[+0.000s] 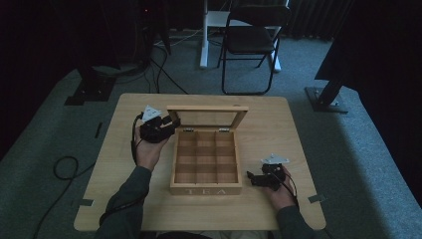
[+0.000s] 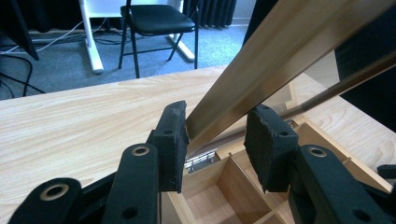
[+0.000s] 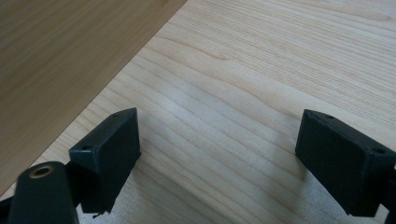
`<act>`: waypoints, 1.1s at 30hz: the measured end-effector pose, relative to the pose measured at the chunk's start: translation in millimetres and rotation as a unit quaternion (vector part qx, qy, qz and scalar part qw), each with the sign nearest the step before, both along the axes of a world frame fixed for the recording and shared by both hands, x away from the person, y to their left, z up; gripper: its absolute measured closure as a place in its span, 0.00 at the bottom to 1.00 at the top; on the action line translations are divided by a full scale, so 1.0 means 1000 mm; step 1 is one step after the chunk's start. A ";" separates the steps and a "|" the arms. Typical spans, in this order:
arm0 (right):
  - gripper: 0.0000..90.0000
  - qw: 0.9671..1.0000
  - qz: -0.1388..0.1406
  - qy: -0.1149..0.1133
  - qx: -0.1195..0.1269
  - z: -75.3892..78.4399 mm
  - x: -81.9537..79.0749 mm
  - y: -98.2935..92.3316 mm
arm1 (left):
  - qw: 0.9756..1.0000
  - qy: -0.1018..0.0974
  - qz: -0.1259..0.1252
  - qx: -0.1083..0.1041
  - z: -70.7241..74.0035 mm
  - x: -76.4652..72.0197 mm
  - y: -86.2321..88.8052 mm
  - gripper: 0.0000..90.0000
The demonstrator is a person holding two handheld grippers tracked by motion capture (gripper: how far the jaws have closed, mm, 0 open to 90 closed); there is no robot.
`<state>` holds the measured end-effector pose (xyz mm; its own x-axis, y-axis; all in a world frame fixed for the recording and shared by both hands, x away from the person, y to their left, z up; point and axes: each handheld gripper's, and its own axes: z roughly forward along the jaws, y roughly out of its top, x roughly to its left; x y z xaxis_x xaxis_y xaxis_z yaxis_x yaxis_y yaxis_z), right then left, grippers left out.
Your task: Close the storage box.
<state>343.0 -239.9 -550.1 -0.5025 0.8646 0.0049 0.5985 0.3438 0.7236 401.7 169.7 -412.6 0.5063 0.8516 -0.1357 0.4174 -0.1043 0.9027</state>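
Tongs first: the left tongs [image 2: 215, 140] stand with their jaws apart around the left edge of the raised lid [image 1: 207, 117], one pad [image 2: 172, 140] touching or almost touching the wood and the other clear of it, so this is no firm clamp. In the high view the left tongs [image 1: 166, 127] sit left of centre, at the lid's left corner. The right tongs [image 3: 219, 154] are wide apart with nothing between them, over bare wood; in the high view the right tongs [image 1: 254, 178] lie at the lower right, just beside the right wall of the box and pointing toward it.

Going from largest to smallest: the worktop [image 1: 124, 164] fills the middle of the high view, pale wood on a grey carpet, with a black folding chair [image 1: 251, 40] at the upper centre. The tea box [image 1: 206, 189] sits mid-worktop, its front marked TEA. Its glazed lid stands up at the far side, leaning a little back on small metal hinges [image 2: 201, 161]. Inside, wooden dividers [image 1: 206, 158] make a three-by-three grid, and every compartment looks empty.

As a judgement, the lid work is the step in hand: the box is fully open and the left tongs are placed either to let go of the lid or to take it for closing. Which of the two cannot be told from here. Nothing to be packed lies on the worktop
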 end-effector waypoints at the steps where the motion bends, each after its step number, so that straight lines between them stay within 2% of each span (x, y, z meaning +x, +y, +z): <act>1: 0.15 1.000 0.000 0.000 0.000 0.000 0.000 0.000 | 1.000 0.000 0.000 0.000 0.000 0.000 0.000 0.66; 8: 0.15 1.000 0.000 0.000 0.000 0.000 0.000 0.000 | 1.000 0.003 -0.004 0.001 -0.002 -0.005 0.001 0.65; 13: 0.15 1.000 0.000 0.000 0.000 0.000 0.000 0.000 | 1.000 0.004 -0.005 -0.009 -0.005 -0.009 0.001 0.64; 27: 0.15 1.000 0.000 -0.001 0.000 0.000 0.000 0.000 | 1.000 0.005 -0.005 -0.014 -0.010 -0.017 0.001 0.63; 33: 0.15 1.000 0.000 -0.001 0.000 0.000 0.000 0.000 | 1.000 0.004 -0.003 -0.010 -0.013 -0.022 0.001 0.62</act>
